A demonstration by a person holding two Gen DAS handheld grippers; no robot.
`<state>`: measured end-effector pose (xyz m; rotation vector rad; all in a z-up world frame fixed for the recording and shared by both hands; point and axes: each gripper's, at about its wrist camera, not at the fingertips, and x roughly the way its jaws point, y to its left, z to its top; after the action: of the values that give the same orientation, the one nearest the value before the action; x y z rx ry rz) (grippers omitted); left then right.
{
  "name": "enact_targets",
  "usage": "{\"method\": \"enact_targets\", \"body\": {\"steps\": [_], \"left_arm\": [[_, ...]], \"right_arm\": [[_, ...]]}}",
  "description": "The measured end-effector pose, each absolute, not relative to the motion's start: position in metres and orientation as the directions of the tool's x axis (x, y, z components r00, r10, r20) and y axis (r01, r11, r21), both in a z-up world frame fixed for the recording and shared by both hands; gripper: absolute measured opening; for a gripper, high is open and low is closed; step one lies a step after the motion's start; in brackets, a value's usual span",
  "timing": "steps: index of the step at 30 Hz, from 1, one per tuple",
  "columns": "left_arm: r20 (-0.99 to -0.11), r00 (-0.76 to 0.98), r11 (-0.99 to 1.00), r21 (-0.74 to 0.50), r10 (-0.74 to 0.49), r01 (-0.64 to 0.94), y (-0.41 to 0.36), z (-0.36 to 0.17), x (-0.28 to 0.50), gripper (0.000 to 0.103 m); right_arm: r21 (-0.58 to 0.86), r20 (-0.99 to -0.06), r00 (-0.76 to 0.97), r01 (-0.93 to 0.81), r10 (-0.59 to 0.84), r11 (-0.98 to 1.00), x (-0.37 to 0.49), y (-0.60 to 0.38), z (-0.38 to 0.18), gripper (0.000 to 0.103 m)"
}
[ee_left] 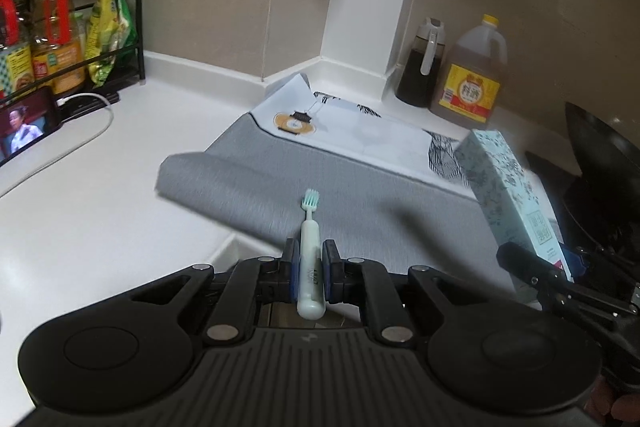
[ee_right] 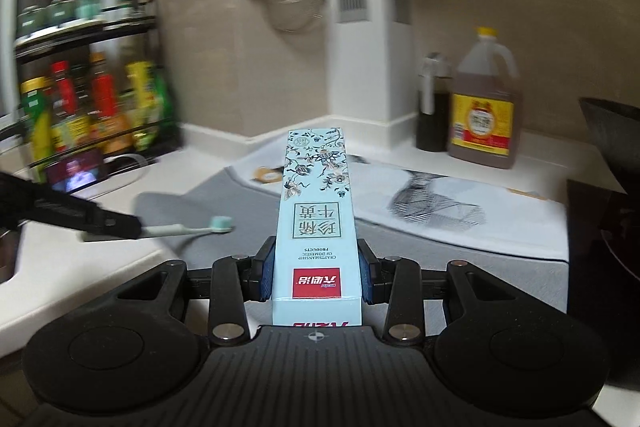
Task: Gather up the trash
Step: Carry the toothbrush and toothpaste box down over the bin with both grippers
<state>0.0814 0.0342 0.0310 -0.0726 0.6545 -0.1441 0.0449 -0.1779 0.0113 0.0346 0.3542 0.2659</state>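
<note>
Left gripper (ee_left: 309, 265) clamped on pale toothbrush (ee_left: 309, 259), green bristle head pointing forward past pads, handle end sticking back toward camera. Right gripper (ee_right: 316, 277) clamped on light blue carton (ee_right: 316, 211), long box jutting forward between blue pads. Both held above grey mat (ee_left: 248, 183) on white counter (ee_left: 72, 211). Ahead of right gripper, against wall: oil jug (ee_right: 485, 107), dark bottle (ee_right: 433, 107). Far left of left gripper: condiment rack (ee_left: 68, 39), phone (ee_left: 24, 127).

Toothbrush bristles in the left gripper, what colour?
Mint green bristles on the toothbrush, pale handle; clearest in the left wrist view.
</note>
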Motion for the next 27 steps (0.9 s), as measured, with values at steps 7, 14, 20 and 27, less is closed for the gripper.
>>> {"method": "enact_targets", "body": {"steps": [7,14,20,27], "left_arm": [[-0.592,0.795,0.991,-0.097,-0.132,0.092,0.052,0.028,0.017,0.013],[-0.622,0.777,0.995,-0.078,-0.098,0.063,0.066,0.012,-0.034,0.012],[-0.644,0.76,0.995,-0.09,-0.085,0.035,0.073,-0.001,-0.058,0.012],[-0.67,0.737,0.995,-0.097,-0.085,0.026,0.072,-0.017,-0.068,0.012]], "right_arm": [[0.083,-0.414,0.815,-0.411,0.407,0.908,-0.012,-0.152,-0.001,0.042],[0.087,-0.455,0.754,-0.491,0.473,0.867,-0.051,-0.134,-0.017,0.042],[0.071,-0.508,0.73,-0.492,0.456,0.868,-0.054,-0.133,-0.035,0.042],[0.06,-0.558,0.714,-0.474,0.423,0.878,-0.053,-0.134,-0.052,0.042]]}}
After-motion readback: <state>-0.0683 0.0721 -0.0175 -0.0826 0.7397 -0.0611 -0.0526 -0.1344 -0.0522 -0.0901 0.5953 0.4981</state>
